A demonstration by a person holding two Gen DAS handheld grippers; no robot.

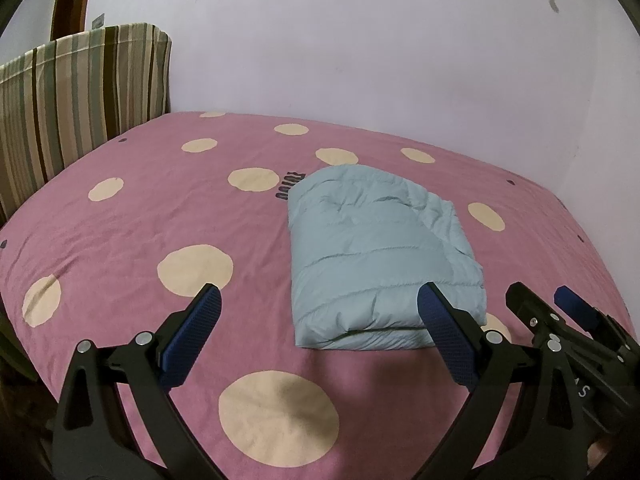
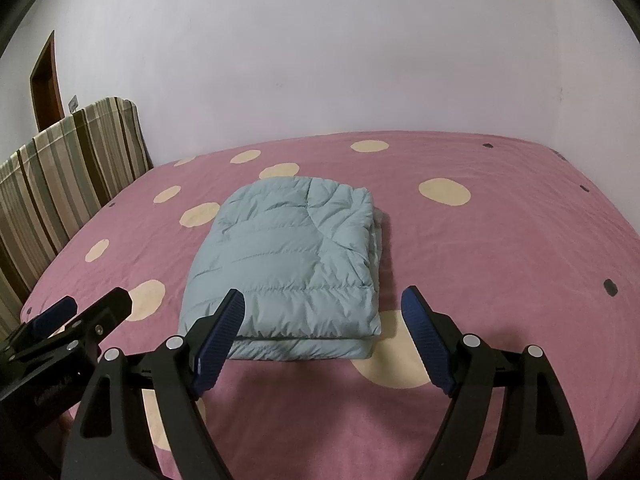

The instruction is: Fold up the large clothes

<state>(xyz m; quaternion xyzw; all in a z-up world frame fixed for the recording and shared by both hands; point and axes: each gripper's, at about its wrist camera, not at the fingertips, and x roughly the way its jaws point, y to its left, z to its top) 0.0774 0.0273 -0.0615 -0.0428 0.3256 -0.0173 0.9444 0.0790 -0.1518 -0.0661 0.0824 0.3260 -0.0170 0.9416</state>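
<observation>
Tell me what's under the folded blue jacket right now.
The folded blue jacket lies on the pink dotted bedsheet, partly covering a cream dot at its near right corner. Anything else beneath is hidden. Both grippers are open, holding nothing.

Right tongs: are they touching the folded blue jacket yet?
Cannot tell. In the right wrist view the open right tongs overlap the jacket at its near edge, but neither view plainly shows a gap or contact.

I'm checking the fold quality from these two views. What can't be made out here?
- Puffer jacket: sleeves, zipper and collar are tucked inside the fold in both views.
- Jacket's near edge: partly behind a left claw finger, left wrist view.
- Dark print on the bedsheet: half covered by the jacket, unreadable.
- Right claw: holder out of frame.
</observation>
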